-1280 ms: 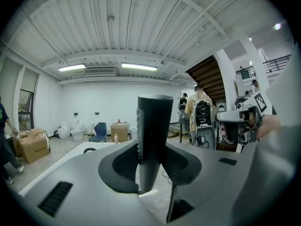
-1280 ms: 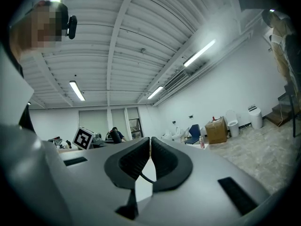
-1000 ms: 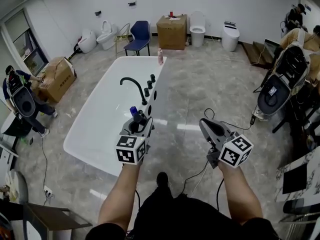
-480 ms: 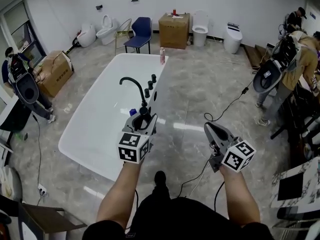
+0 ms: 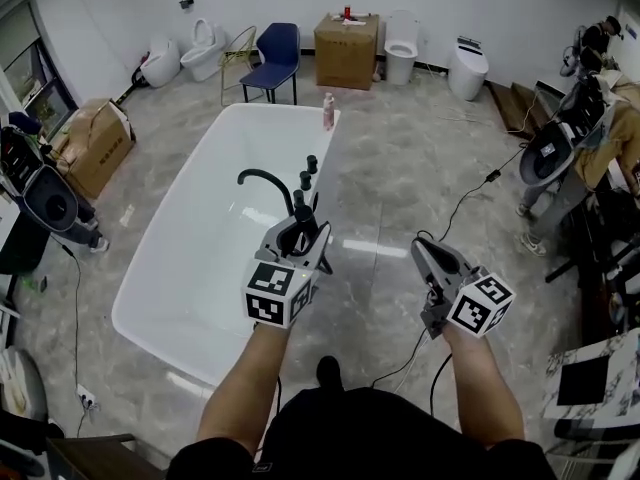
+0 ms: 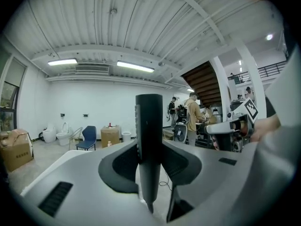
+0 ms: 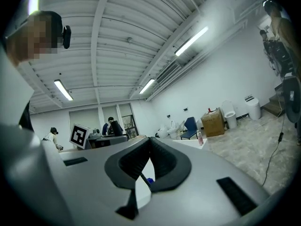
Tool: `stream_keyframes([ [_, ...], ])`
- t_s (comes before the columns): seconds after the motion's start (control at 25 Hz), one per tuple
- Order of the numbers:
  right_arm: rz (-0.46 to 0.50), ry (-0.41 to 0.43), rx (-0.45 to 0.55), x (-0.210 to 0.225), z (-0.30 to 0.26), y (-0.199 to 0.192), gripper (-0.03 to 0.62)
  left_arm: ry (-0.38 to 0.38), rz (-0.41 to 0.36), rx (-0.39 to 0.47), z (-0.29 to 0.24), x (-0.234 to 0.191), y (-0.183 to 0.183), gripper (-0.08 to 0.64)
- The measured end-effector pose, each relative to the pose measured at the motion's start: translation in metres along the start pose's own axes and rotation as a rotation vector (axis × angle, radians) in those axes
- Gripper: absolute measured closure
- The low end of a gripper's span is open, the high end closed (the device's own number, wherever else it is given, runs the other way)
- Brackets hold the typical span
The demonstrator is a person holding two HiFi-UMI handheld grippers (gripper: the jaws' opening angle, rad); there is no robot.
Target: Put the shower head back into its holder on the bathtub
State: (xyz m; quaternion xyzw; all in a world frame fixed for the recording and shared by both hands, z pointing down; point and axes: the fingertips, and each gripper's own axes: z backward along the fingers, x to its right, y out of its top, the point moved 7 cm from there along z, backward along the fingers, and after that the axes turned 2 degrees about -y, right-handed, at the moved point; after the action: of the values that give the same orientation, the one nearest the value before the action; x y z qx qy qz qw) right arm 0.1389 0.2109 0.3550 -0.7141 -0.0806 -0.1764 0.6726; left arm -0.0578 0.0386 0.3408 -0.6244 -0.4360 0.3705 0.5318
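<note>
A black shower head (image 6: 149, 121) stands upright between the jaws of my left gripper (image 6: 150, 147), which is shut on it. In the head view that gripper (image 5: 300, 234) hangs over the right rim of the white bathtub (image 5: 150, 268). It is just in front of the curved black faucet (image 5: 264, 182) and the row of black knobs (image 5: 308, 173). The holder itself I cannot make out. My right gripper (image 5: 436, 258) is over the floor to the right of the tub. Its jaws (image 7: 149, 145) meet at the tips with nothing in them.
A pink bottle (image 5: 328, 111) stands on the tub's far corner. Behind it are a blue chair (image 5: 277, 58), a cardboard box (image 5: 345, 38) and toilets (image 5: 401, 48). A black cable (image 5: 470, 193) runs over the floor at the right. People with equipment stand at the far right (image 5: 590, 118) and left (image 5: 40, 193).
Both grippers have moved forward along the tub's right side. The left one, still holding the shower head, now sits close to the faucet and knobs.
</note>
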Motion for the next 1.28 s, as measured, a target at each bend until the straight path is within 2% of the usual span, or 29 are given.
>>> stream_keyframes([
  [0.28, -0.005, 0.011, -0.027, -0.003, -0.056, -0.003, 0.575, -0.013, 0.016, -0.014, -0.013, -0.048, -0.006, 0.419],
  [0.68, -0.019, 0.070, -0.048, 0.014, -0.102, 0.001, 0.575, 0.030, 0.027, -0.017, -0.028, -0.084, -0.005, 0.419],
  [0.92, -0.051, 0.129, -0.074, 0.047, -0.141, -0.001, 0.575, 0.079, 0.043, -0.039, -0.056, -0.104, -0.010, 0.417],
  [1.28, -0.090, 0.281, -0.153, 0.115, -0.224, 0.018, 0.575, 0.220, 0.071, -0.072, -0.115, -0.138, -0.003, 0.417],
])
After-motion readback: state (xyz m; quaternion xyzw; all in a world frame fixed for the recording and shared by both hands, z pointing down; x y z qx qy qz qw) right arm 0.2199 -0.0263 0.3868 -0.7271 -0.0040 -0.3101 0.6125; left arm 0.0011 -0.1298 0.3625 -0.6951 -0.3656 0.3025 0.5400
